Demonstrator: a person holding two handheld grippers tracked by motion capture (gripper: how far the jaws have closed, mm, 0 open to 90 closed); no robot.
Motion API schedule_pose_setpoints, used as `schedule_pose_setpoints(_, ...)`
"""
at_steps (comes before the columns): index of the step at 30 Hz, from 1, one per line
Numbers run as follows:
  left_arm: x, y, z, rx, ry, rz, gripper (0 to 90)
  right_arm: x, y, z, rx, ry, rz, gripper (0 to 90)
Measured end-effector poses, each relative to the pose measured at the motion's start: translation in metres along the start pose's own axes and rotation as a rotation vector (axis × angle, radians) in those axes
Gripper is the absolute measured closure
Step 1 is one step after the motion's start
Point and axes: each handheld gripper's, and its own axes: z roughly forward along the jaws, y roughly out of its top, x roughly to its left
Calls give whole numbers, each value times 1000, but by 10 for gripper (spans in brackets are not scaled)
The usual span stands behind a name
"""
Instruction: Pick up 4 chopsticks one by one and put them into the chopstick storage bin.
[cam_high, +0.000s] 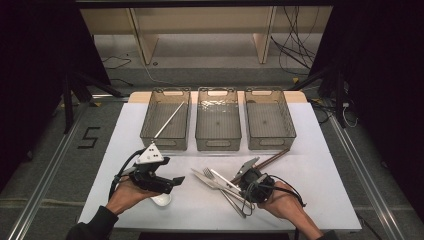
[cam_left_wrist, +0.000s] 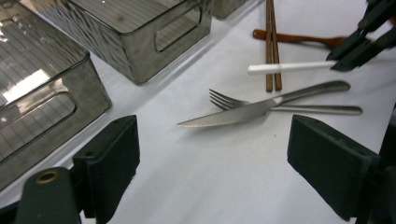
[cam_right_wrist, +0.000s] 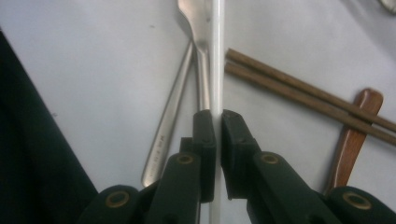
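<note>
Right gripper (cam_right_wrist: 218, 122) clamps thin white plastic chopstick (cam_right_wrist: 217, 56) amid cutlery pile at table's 5 o'clock, left gripper (cam_left_wrist: 212, 158) idle w/ jaws wide; next, probably lift & carry to smoky translucent bin (cam_high: 165, 120) at 11 o'clock.

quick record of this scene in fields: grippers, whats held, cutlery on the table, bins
right gripper: shut on white chopstick
left gripper: open, nothing between its jaws
loose cutlery: knife, fork, brown chopsticks, wooden spoon
bins: three clear bins in a row at the far side
left bin: one white chopstick already inside
surface: white table
</note>
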Motion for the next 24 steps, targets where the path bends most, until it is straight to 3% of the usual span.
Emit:
schedule_pose_setpoints(1, -1, 1, 1, 4, -6, 8, 165, 2, 1, -2, -6, 3, -2, 858)
schedule_pose_setpoints(6, -13, 10, 9, 42, -71, 54, 165, 12, 6, -6, -21, 3, -102, 858)
schedule_pose_setpoints(9, -23, 16, 15, 74, -96, 124, 165, 18, 8, -9, -20, -4, -150, 857)
schedule_pose_setpoints(13, -30, 20, 24, 110, -127, 177, 177, 23, 11, -12, -39, -3, -202, 857)
schedule_pose_setpoints(17, -33, 24, 32, 133, -148, 189, 204, 27, 12, -13, -40, 1, -236, 857)
schedule_pose_setpoints(24, -38, 25, 42, 168, -209, 250, 289, 33, 12, -13, -37, 16, -301, 857)
